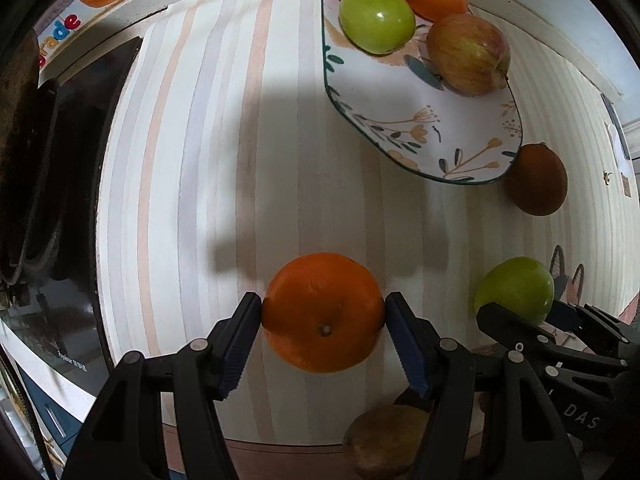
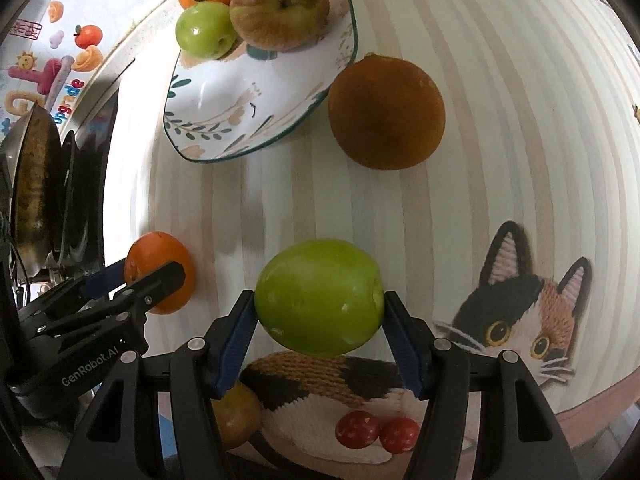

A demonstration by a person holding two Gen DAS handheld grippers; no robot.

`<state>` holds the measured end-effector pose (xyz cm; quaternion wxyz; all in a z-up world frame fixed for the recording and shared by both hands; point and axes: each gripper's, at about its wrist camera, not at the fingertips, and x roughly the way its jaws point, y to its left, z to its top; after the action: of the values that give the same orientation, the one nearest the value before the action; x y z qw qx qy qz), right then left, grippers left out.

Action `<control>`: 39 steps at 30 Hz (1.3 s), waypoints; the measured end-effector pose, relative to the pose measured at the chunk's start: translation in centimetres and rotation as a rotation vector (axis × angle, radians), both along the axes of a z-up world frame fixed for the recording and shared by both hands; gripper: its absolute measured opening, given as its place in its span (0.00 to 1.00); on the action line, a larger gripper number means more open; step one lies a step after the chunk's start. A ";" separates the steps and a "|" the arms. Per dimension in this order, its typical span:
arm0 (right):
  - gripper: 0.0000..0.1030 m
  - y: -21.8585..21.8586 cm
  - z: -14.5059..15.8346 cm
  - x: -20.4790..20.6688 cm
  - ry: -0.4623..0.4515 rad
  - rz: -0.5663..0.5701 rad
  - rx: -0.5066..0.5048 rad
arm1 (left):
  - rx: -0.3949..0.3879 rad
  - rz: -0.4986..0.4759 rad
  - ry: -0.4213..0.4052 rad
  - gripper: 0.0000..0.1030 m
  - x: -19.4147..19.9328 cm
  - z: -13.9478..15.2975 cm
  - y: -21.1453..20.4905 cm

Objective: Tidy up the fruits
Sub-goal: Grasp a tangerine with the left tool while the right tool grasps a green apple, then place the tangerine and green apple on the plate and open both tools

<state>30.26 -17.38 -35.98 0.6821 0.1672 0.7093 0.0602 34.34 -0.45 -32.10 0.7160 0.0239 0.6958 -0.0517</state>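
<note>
My left gripper (image 1: 323,308) points down and is shut on an orange (image 1: 320,340) on the striped cloth. My right gripper (image 2: 319,300) is shut on a green apple (image 2: 316,280), its blue pads pressed to both sides. Each gripper shows in the other's view: the right one (image 1: 528,314) around the green apple (image 1: 516,284), the left one (image 2: 146,276) around the orange (image 2: 160,252). A flowered plate (image 1: 400,120) (image 2: 224,92) at the back holds two oranges, a green apple (image 1: 376,18) and a red apple (image 1: 468,54). A dark orange (image 2: 386,114) lies beside the plate.
A brownish fruit (image 1: 384,440) lies near the front edge, below the left gripper. Two small red fruits (image 2: 376,430) rest on the cat-pattern mat (image 2: 520,320). A dark pan (image 2: 36,184) and a black stove top (image 1: 60,200) stand at the left.
</note>
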 end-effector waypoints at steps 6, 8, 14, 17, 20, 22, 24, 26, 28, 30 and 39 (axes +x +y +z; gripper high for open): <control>0.63 -1.6 2.3 0.5 -0.040 -0.027 0.028 | -0.058 -0.001 -0.041 0.60 1.1 3.2 -0.1; 0.63 -3.1 4.1 1.6 -0.071 -0.059 0.057 | -0.090 -0.001 -0.062 0.60 2.0 4.8 -0.4; 0.63 -6.9 8.6 8.6 -0.170 -0.115 0.103 | -0.126 -0.013 -0.135 0.60 7.2 8.1 -2.2; 0.63 -7.3 9.1 13.3 -0.188 -0.104 0.086 | -0.105 -0.009 -0.123 0.60 9.7 7.2 -3.0; 0.63 -7.0 8.0 17.4 -0.156 -0.088 0.084 | -0.081 -0.002 -0.083 0.60 11.1 5.3 -2.9; 0.63 -6.4 6.8 19.2 -0.132 -0.072 0.081 | -0.073 0.006 -0.059 0.60 11.6 4.2 -3.2; 0.63 -5.7 5.9 20.6 -0.110 -0.056 0.067 | -0.069 0.016 -0.030 0.60 12.2 3.3 -3.2; 0.63 -4.9 4.8 21.8 -0.087 -0.036 0.050 | -0.062 0.018 -0.018 0.60 12.4 2.8 -3.3; 0.63 -4.0 3.8 22.4 -0.060 -0.019 0.043 | -0.052 0.023 -0.007 0.60 12.5 2.4 -3.3; 0.64 -3.5 2.9 22.8 -0.031 -0.005 0.050 | -0.050 0.030 0.008 0.61 12.4 2.1 -3.3; 0.90 -4.0 2.4 22.9 0.001 -0.020 0.069 | -0.068 0.103 -0.047 0.86 12.5 3.7 -0.9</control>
<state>53.17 -21.38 -33.62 0.6762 0.1979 0.7054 0.0779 46.89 -1.35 -28.40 0.7342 -0.0350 0.6770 -0.0377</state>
